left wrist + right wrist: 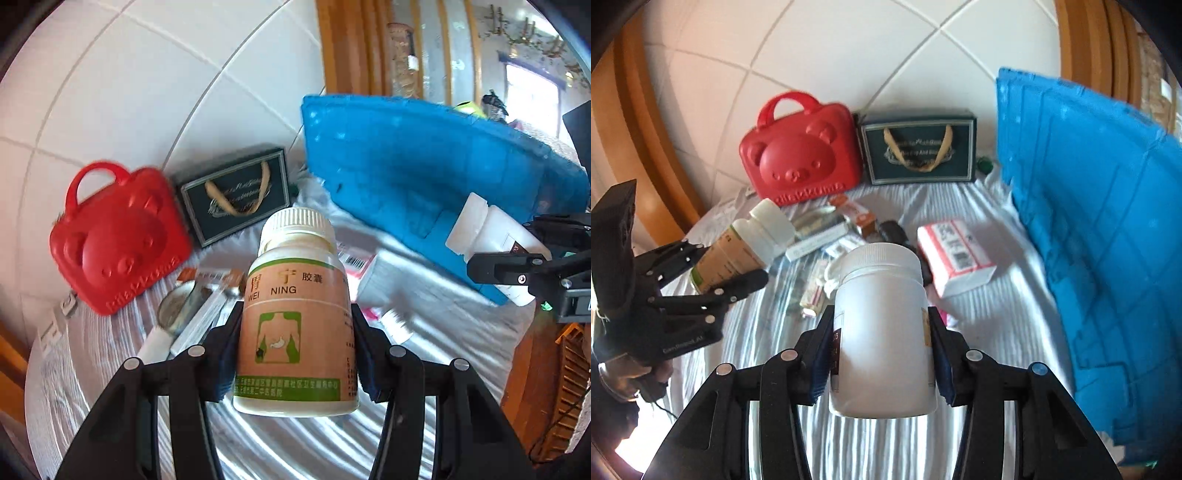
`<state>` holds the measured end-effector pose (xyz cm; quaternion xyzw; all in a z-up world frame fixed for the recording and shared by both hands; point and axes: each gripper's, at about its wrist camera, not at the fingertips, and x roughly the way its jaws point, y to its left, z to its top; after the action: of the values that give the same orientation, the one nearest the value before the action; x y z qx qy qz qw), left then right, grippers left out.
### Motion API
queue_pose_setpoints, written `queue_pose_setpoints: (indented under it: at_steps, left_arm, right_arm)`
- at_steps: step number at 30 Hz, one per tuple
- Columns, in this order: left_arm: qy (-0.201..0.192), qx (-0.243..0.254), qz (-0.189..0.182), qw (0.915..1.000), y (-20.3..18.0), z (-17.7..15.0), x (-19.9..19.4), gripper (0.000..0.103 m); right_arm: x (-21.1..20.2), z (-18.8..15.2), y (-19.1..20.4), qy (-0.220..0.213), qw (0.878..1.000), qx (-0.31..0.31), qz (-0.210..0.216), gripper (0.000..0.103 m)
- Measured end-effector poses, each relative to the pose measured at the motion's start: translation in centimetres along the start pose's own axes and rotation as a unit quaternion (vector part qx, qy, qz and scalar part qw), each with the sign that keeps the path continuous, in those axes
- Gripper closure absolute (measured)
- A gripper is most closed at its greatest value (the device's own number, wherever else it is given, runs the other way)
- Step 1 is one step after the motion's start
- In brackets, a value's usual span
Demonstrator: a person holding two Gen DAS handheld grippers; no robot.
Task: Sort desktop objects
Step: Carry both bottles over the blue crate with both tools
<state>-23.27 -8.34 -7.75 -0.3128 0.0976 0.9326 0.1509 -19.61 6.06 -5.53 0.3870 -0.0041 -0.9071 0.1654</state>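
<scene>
Your left gripper [295, 354] fingers clamp the labelled medicine bottle [295, 314]; your right gripper [882, 350] fingers clamp the white bottle [882, 325].

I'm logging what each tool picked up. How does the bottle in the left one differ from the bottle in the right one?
The left tool holds a labelled bottle with a tan and green printed front. The right tool holds a white bottle showing a plain face, its label only at the edges. Both have white screw caps and are clamped at the body, off the cloth.

Both wrist views close, facing the shared red bear case [118, 240] [801, 155].
</scene>
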Motion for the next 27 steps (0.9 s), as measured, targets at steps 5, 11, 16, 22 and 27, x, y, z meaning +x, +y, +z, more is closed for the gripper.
queue_pose_setpoints:
  at_steps: [5, 11, 16, 22, 27]
  left_arm:
    - [-0.073, 0.045, -0.047, 0.9952, -5.0, 7.0, -2.9, 0.051]
    - [-0.117, 0.080, -0.082, 0.9865, -12.0, 13.9, -4.0, 0.051]
    - [-0.118, 0.086, -0.115, 0.9825, -17.9, 18.4, -2.2, 0.051]
    - [-0.112, 0.088, -0.118, 0.9828, -23.8, 21.3, 0.2, 0.051]
    - [-0.097, 0.088, -0.107, 0.9855, -26.5, 22.4, 1.6, 0.051]
  right_arm:
    - [-8.9, 1.6, -1.4, -0.083, 0.996, 0.018, -0.040, 0.058]
    - [-17.5, 3.2, -7.3, -0.166, 0.977, 0.048, -0.121, 0.058]
    - [-20.6, 4.0, -16.4, -0.173, 0.967, 0.105, -0.154, 0.058]
    - [-21.9, 4.1, -25.7, -0.152, 0.961, 0.134, -0.186, 0.058]
    - [-22.0, 4.4, -30.6, -0.144, 0.959, 0.139, -0.198, 0.058]
